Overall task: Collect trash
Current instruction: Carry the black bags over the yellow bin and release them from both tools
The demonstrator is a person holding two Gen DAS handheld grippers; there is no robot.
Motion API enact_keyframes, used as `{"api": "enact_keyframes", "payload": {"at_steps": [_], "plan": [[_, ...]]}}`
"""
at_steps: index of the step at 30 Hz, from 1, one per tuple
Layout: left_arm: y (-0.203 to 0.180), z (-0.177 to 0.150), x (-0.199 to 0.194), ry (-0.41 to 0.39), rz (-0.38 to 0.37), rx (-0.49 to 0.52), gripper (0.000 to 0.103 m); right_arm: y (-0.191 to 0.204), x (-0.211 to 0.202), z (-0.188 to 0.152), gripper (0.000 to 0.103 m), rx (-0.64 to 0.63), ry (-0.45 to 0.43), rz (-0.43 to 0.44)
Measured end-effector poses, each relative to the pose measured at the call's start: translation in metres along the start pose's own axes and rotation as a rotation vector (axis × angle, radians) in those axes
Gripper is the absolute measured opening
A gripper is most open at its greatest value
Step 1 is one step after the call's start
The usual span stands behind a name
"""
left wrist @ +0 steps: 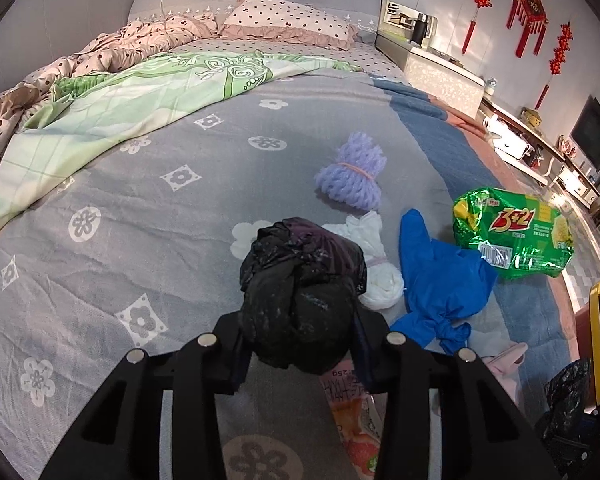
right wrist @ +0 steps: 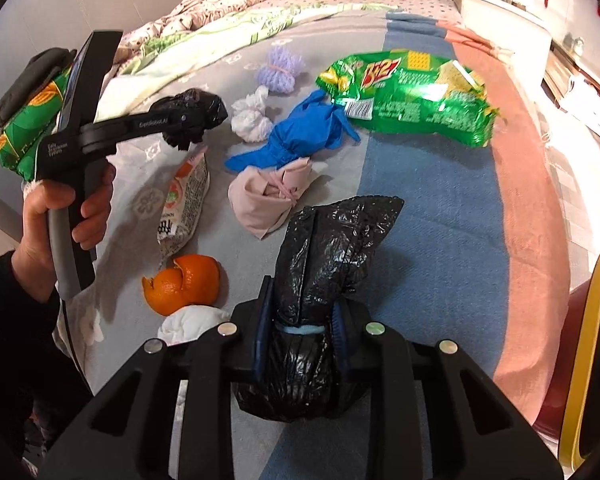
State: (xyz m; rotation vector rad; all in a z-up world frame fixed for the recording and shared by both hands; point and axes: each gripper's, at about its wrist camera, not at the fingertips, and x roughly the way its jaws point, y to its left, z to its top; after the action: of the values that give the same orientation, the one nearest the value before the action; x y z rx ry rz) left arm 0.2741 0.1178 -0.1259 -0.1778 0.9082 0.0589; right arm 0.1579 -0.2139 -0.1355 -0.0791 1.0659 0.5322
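Pickup step: I have the left gripper clamped on one black bag, the right gripper clamped on another black bag; next, carry both off the bed's right edge.

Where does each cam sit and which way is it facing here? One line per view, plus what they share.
Left wrist: on the left gripper, looking down its fingers across the bed toward the headboard; only its own fingers show, clamped on a black bag bundle.
Right wrist: on the right gripper, same heading; its fingers clamp a tied black bag; the person's left hand shows.
Shared: green snack wrapper, blue glove, purple foam net.
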Motion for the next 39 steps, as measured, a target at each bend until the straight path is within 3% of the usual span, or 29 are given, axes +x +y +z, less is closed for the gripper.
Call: {"api": "enact_keyframes", "payload": {"at_steps": [17,31,39], "plan": [[-0.043,0.006,-0.101,-0.135,-0.060,0.056,0.038,-0.021,-0.110,0.009,0.025,0.073,-0.221,0.035],[-0.133,0.004,-0.173,-0.225,-0.198,0.147,0.038,-0.068,-0.221,0.011,0.025,0.144,-0.428,-0.024],[-0.194,0.003,-0.195,-0.239,-0.278,0.209,0.038,-0.117,-0.280,0.003,0.025,0.214,-0.530,-0.079]]}}
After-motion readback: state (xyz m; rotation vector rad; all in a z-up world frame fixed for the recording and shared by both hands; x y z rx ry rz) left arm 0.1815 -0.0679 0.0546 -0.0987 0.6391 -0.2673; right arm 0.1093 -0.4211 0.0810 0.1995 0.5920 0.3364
